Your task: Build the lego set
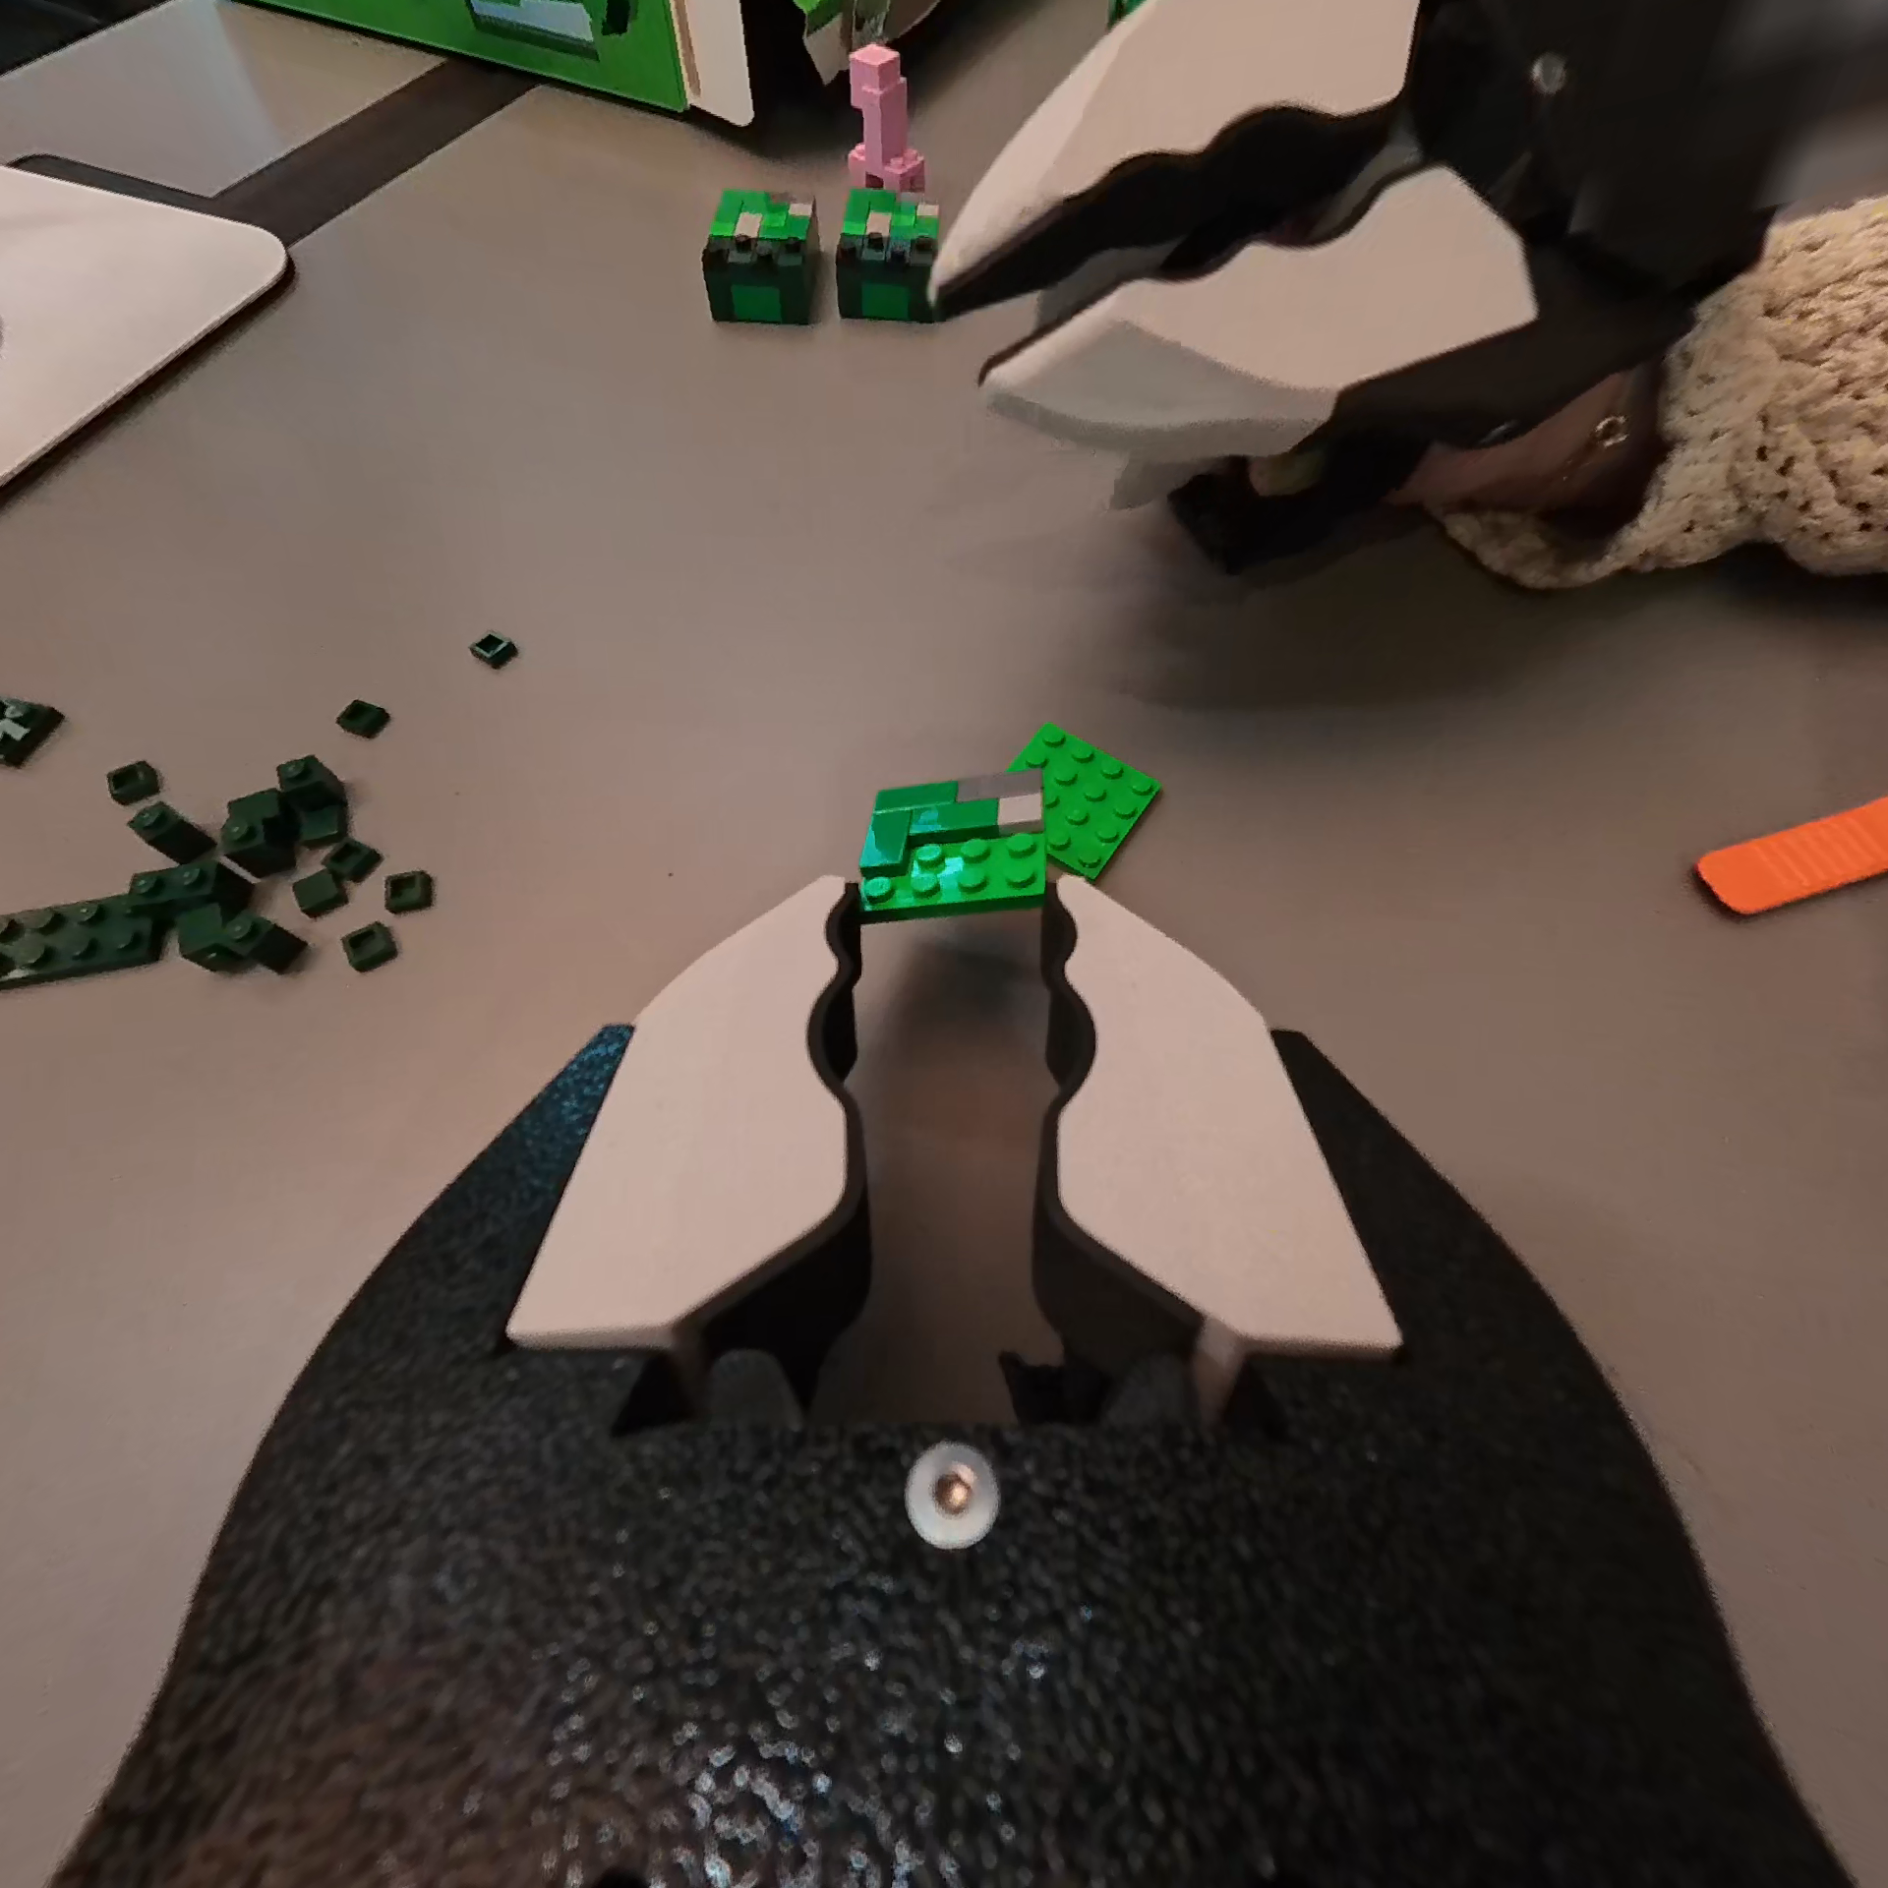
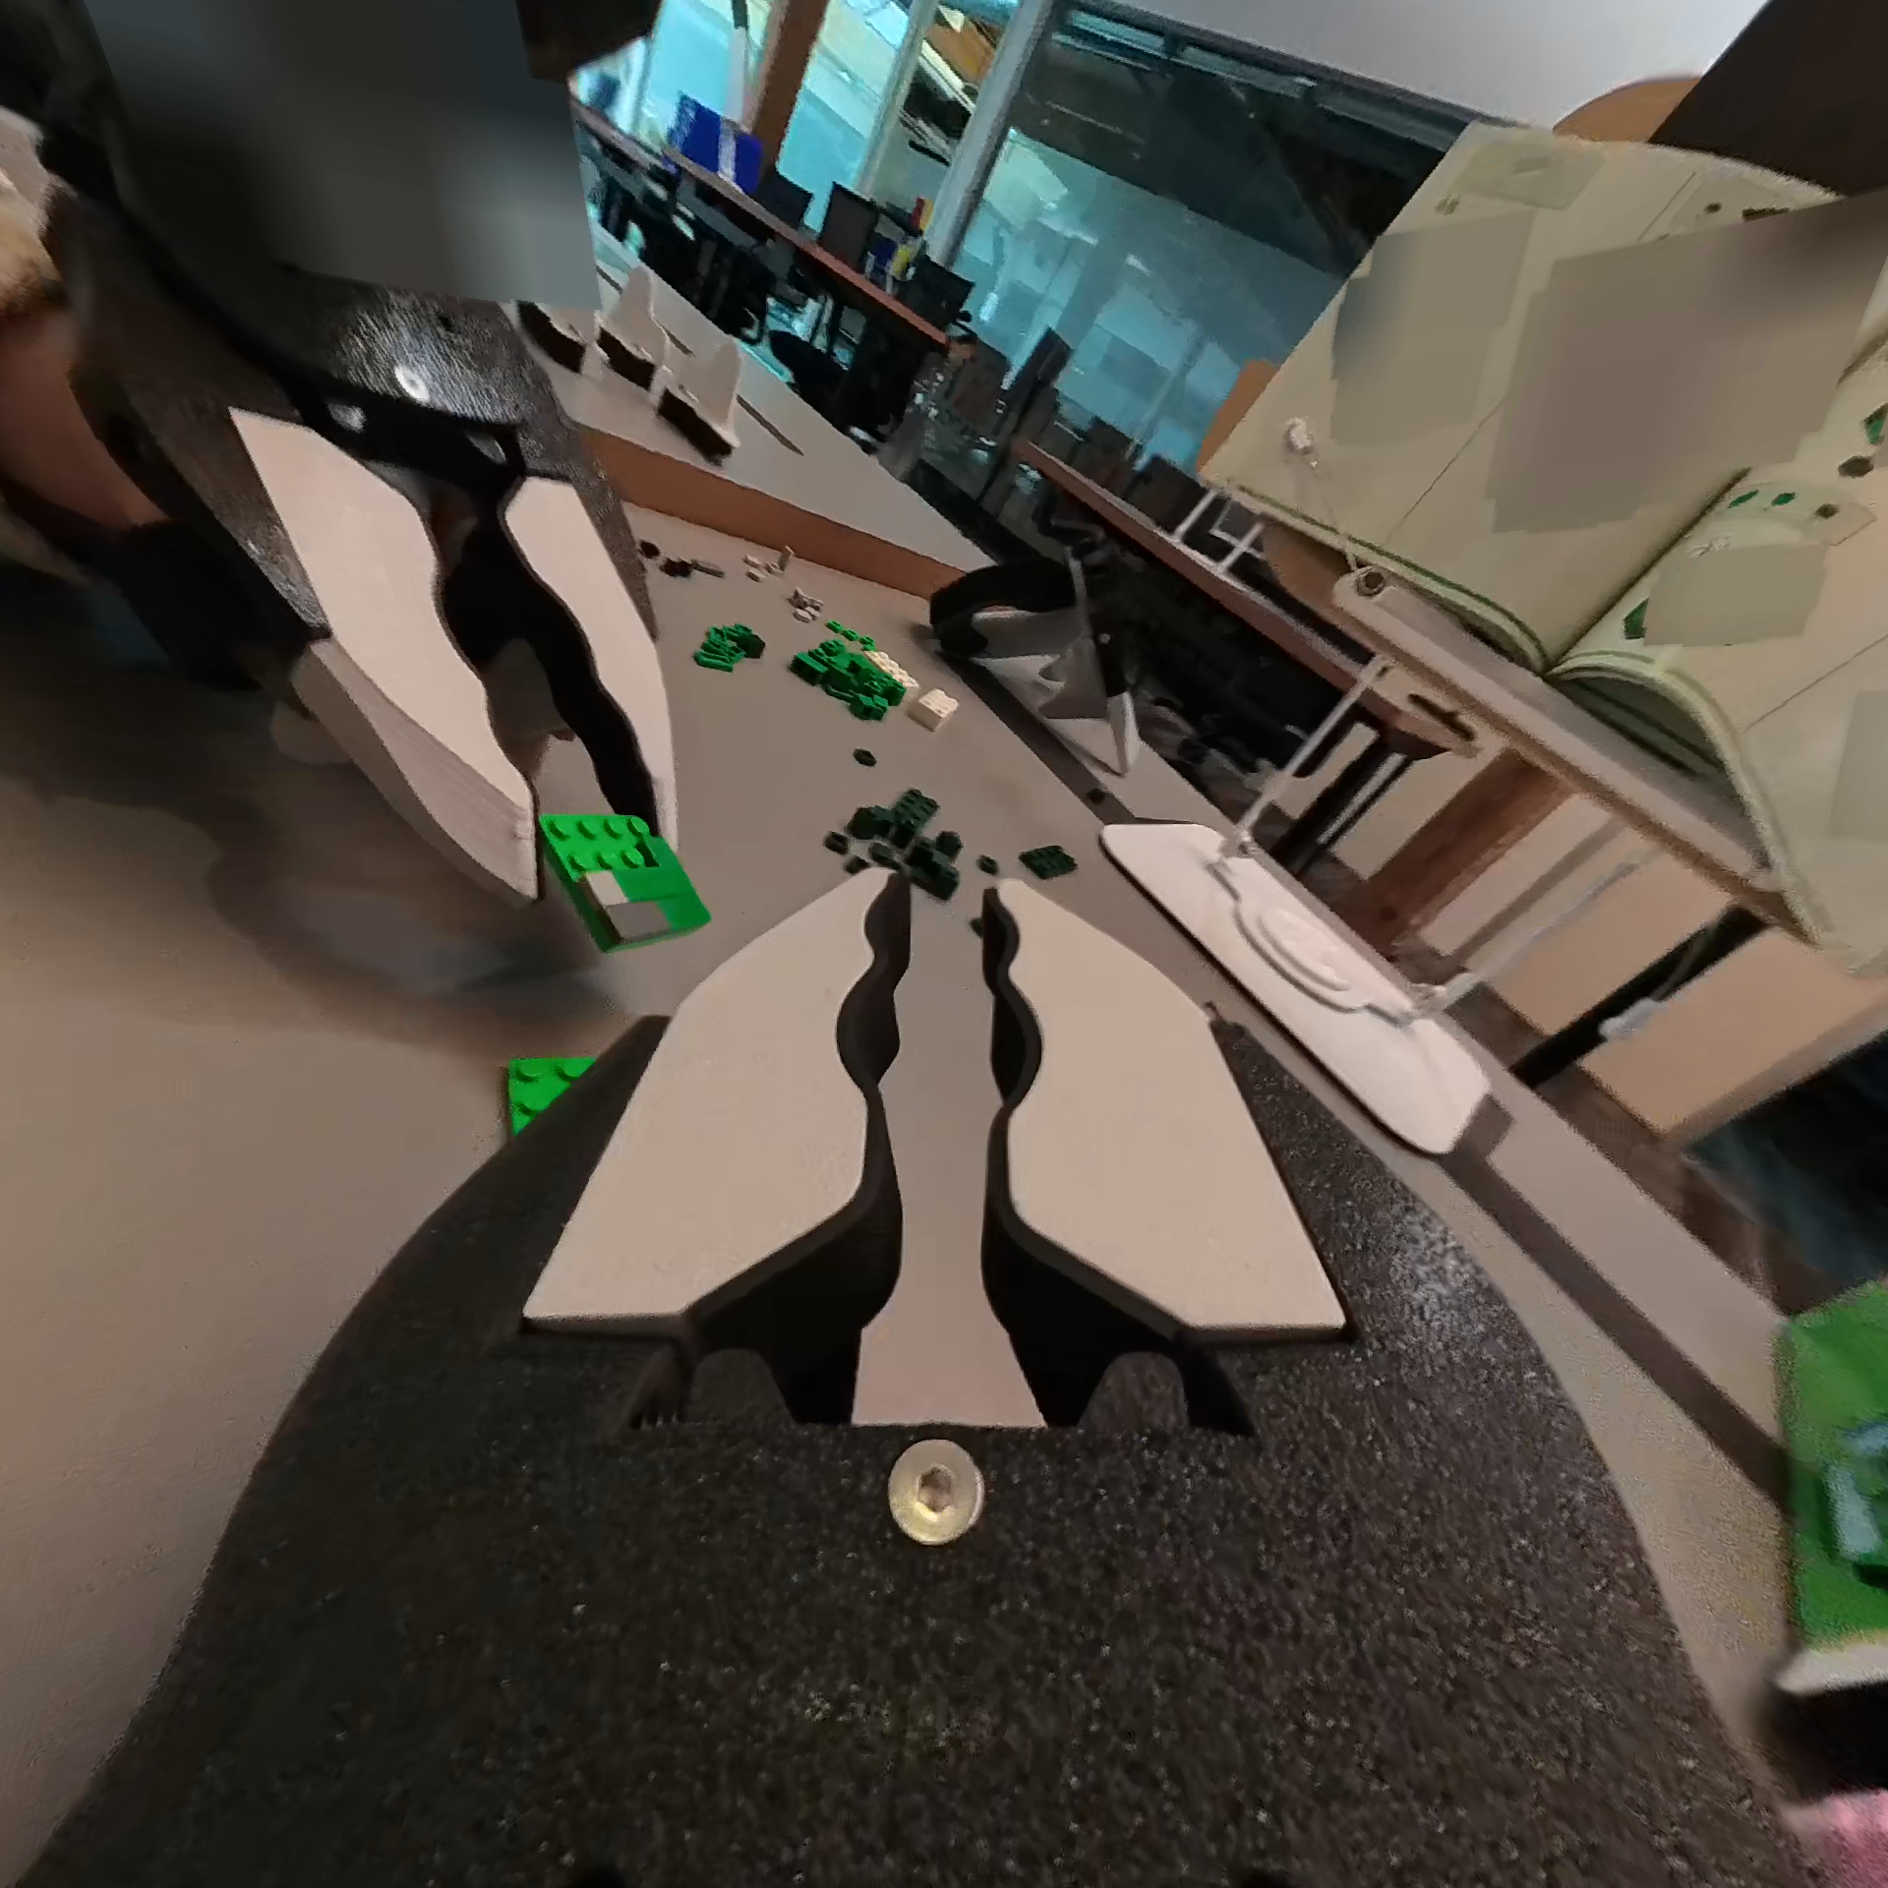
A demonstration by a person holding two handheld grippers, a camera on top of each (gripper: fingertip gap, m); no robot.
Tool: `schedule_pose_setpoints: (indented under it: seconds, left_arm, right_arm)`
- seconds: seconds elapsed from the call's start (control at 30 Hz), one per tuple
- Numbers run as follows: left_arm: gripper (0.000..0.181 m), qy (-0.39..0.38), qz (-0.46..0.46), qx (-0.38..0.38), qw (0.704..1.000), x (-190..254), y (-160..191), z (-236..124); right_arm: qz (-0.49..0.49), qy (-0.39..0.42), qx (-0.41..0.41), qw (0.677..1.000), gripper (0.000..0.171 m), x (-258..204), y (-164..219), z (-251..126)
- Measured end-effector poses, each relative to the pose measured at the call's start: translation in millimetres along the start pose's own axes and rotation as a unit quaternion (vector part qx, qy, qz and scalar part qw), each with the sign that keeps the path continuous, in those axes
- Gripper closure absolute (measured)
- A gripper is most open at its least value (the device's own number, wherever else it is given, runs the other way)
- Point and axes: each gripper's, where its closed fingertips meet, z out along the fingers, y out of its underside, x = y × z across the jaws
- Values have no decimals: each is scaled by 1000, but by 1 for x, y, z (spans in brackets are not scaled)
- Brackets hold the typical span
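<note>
your left gripper (image 1: 950, 899) has its fingers clamped on the near edge of a bright green lego plate assembly (image 1: 955, 843), stepped green and grey tiles on its far half, lifted just off the desk (image 1: 613, 531). just behind it on the right, a bare bright green studded plate (image 1: 1098, 797) lies flat on the desk. your right gripper (image 2: 945, 904) hangs above the desk with its fingers slightly apart and nothing between them. off toward the desk's left edge sits a heap of dark green lego pieces (image 1: 225, 868); toward the right edge lies an orange brick separator (image 1: 1793, 868). farther back, two green lego cubes (image 1: 822, 255) stand side by side with a pink lego figure (image 1: 881, 123) right behind them. at the far edge is a green box (image 1: 531, 41).
</note>
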Motion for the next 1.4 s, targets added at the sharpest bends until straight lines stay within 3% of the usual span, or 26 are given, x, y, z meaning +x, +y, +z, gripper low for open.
schedule_pose_setpoints:
  seconds: [0.17,0.3,0.43,0.57,0.73,0.83,0.9,1.1,1.4]
  left_arm:
    - [147,-4,5,0,1000,0,0,0]
    - [147,-4,9,0,1000,1,0,1]
    - [147,-2,8,1,1000,1,0,0]
    - [147,-3,13,-1,1000,2,0,1]
    - [147,-5,28,-12,1000,4,3,3]
    - [147,-8,40,-20,999,6,5,5]
    - [147,-10,50,-26,998,7,6,6]
    - [147,-11,60,-29,998,8,7,6]
    - [147,-10,56,-26,998,8,6,6]
  right_arm:
    - [97,-54,-7,994,158,5,-8,20]
    - [99,-152,-51,982,154,2,-32,90]
    - [189,-309,-155,919,147,-21,-55,177]
    - [189,-340,-261,883,148,-31,-58,269]
    - [238,-390,-418,785,146,-81,-60,342]
    - [217,-380,-515,738,141,-104,-41,362]
    - [202,-367,-549,724,140,-113,-28,371]
    - [118,-327,-595,725,149,-119,2,383]
    - [72,-304,-592,743,156,-115,6,397]
